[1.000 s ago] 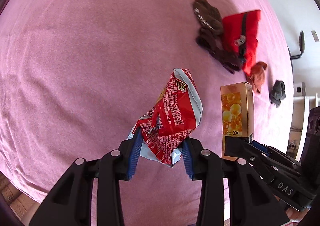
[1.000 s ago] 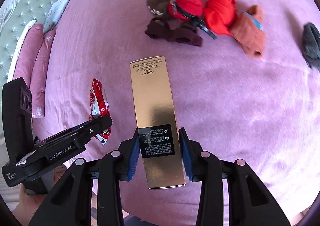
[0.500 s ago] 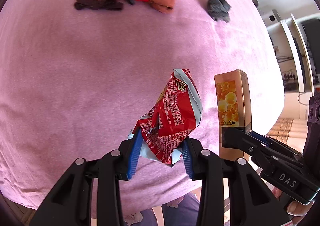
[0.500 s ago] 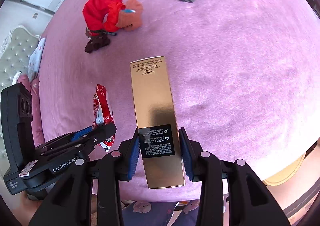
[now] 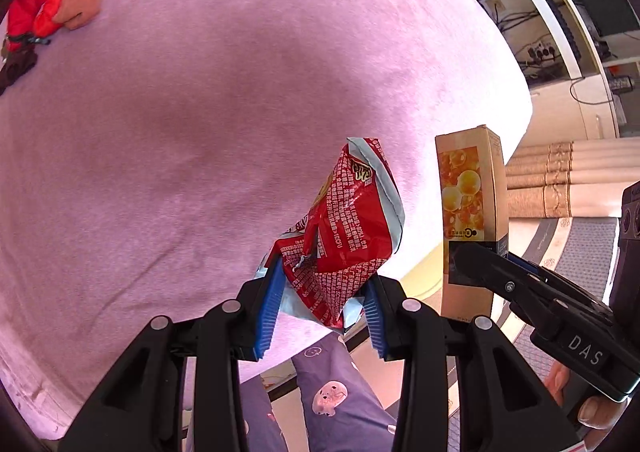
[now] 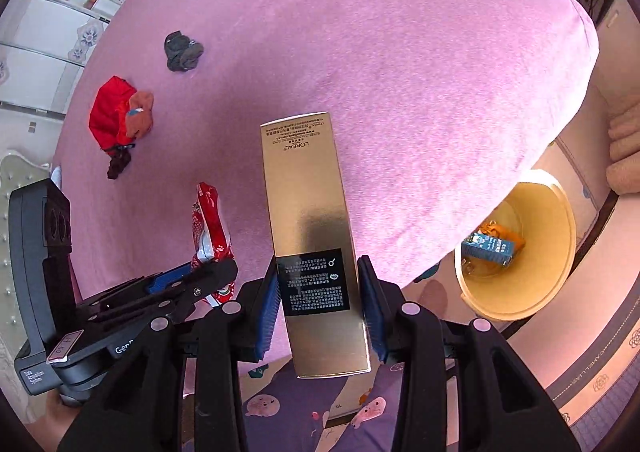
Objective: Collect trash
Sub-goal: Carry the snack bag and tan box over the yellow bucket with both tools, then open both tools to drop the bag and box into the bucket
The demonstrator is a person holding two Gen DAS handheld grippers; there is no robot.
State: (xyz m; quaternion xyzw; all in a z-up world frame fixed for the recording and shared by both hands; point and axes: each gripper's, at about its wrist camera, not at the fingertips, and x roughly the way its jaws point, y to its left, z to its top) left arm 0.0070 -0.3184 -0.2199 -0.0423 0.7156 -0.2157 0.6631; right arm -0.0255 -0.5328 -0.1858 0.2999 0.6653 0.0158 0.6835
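Left wrist view, left gripper (image 5: 320, 304) pinching a crumpled red snack wrapper (image 5: 346, 228) above the pink bedspread (image 5: 200, 112), right wrist view, right gripper (image 6: 318, 304) clamping a gold carton (image 6: 310, 220), yellow bin (image 6: 560, 252) just beside the bed, blue box (image 6: 488, 248) inside.

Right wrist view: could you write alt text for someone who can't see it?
The right gripper clamps a gold carton above a pink bed. Beside the bed stands a yellow bin holding a blue box; the left gripper holds a red wrapper.
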